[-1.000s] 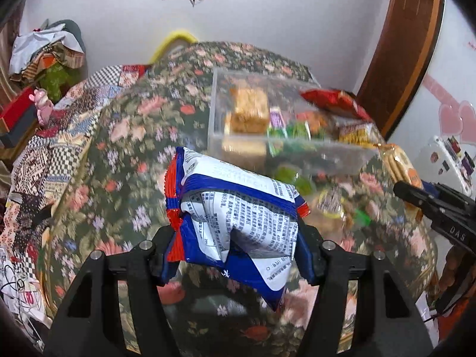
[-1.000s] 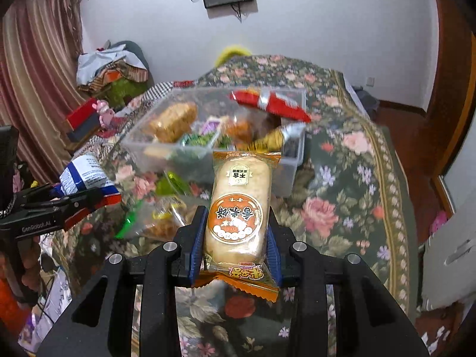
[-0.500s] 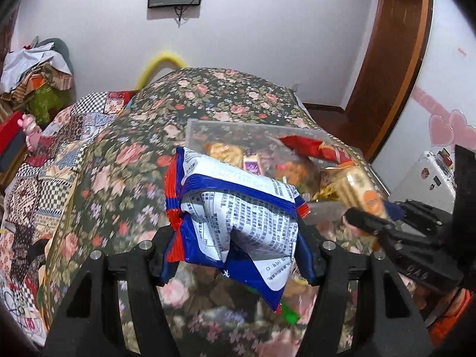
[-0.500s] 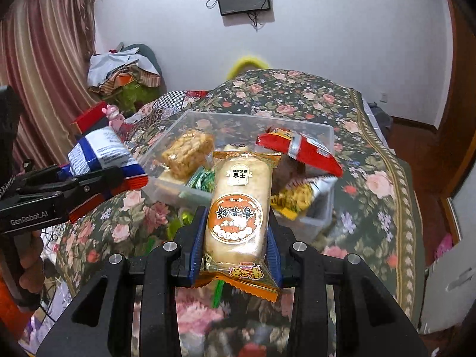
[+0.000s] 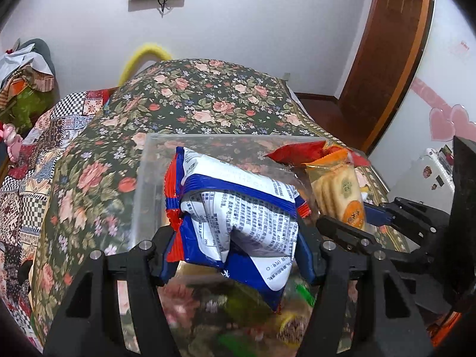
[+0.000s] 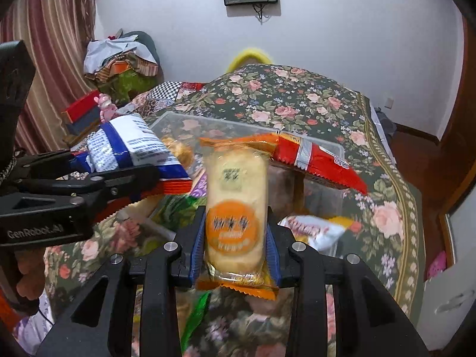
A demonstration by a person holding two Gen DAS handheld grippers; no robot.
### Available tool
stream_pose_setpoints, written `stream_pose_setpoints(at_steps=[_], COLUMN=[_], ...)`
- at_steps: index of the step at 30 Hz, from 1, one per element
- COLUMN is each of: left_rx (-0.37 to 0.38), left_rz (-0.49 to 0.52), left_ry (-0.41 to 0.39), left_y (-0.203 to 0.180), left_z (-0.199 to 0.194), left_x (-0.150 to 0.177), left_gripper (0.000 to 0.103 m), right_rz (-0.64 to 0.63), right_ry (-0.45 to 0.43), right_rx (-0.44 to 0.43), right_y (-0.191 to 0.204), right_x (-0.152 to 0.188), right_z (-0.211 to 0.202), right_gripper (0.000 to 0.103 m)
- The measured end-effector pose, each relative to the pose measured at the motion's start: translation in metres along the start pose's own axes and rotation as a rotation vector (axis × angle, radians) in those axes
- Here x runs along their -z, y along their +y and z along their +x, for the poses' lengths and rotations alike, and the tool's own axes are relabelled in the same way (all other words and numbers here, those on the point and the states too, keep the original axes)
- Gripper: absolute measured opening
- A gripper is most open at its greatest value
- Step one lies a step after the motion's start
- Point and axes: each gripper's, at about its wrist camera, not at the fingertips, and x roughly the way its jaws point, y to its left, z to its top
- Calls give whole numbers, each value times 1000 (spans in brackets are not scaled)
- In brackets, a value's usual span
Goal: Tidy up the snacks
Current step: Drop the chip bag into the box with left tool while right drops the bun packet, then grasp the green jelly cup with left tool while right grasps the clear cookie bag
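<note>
Left wrist view, left tongs (image 5: 235, 247) pinching crinkled blue-white packet (image 5: 238, 211), clear plastic bin (image 5: 142, 178)

Left hand-held gripper (image 5: 235, 247) was clamped on a blue-white snack bag (image 5: 238, 217), held raised. Right hand-held gripper (image 6: 235, 244) was clamped on an orange cracker pack (image 6: 235, 208), upright. Both were side by side, near each other, fingers pointing forward.

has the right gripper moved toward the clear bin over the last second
Yes. The right gripper, shut on the orange cracker pack, has advanced toward the clear bin, which now looms closer.
</note>
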Motion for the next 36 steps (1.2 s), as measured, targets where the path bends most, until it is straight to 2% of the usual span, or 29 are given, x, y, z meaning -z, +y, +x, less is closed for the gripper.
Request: stream_pose_setpoints(at_steps=[9,17,21,25,36], left_rx=[18,12,24,21,7], left_rz=[1,4,-5,-11,11], left_ry=[34,53,56,32,-34], left_y=[-9,-14,-13,-9,-4], left_z=[31,39,27,9,-55], left_x=[-15,-13,-11,-9,7], left_gripper=[65,73,73,73,76], right_rz=[-7,-38,-20,-1,20], right_ry=[4,36,32,0,-53], right_rx=[14,22,29,34,3], right_y=[-9,-8,-11,-12,1], right_x=[-8,-6,-4,-4,3], right_z=[10,7,1,-14,-52], right_gripper=[32,35,42,54,57])
